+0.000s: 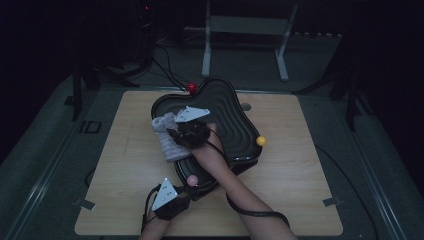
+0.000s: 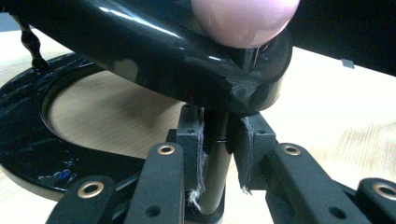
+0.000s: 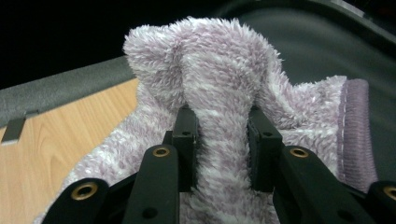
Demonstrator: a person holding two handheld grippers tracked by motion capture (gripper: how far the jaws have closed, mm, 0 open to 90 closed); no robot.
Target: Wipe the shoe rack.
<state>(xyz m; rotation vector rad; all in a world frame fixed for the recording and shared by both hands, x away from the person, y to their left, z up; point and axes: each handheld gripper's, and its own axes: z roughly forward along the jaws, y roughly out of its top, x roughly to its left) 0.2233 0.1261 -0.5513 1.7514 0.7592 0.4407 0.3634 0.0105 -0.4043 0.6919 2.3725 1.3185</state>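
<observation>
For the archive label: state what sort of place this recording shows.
Probably a dim recording lab, not a home: a bare wooden tabletop on a grey platform, a white metal stand behind it, and cables trailing across the floor.

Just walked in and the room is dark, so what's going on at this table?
A person is working on a wavy black tray on a stand at a wooden table. The left gripper is shut on the stand's thin post under the tray's near corner, below a pink ball, steadying it. The right gripper is shut on a fluffy purple-white cloth, which lies over the tray's left side, as if for wiping.
</observation>
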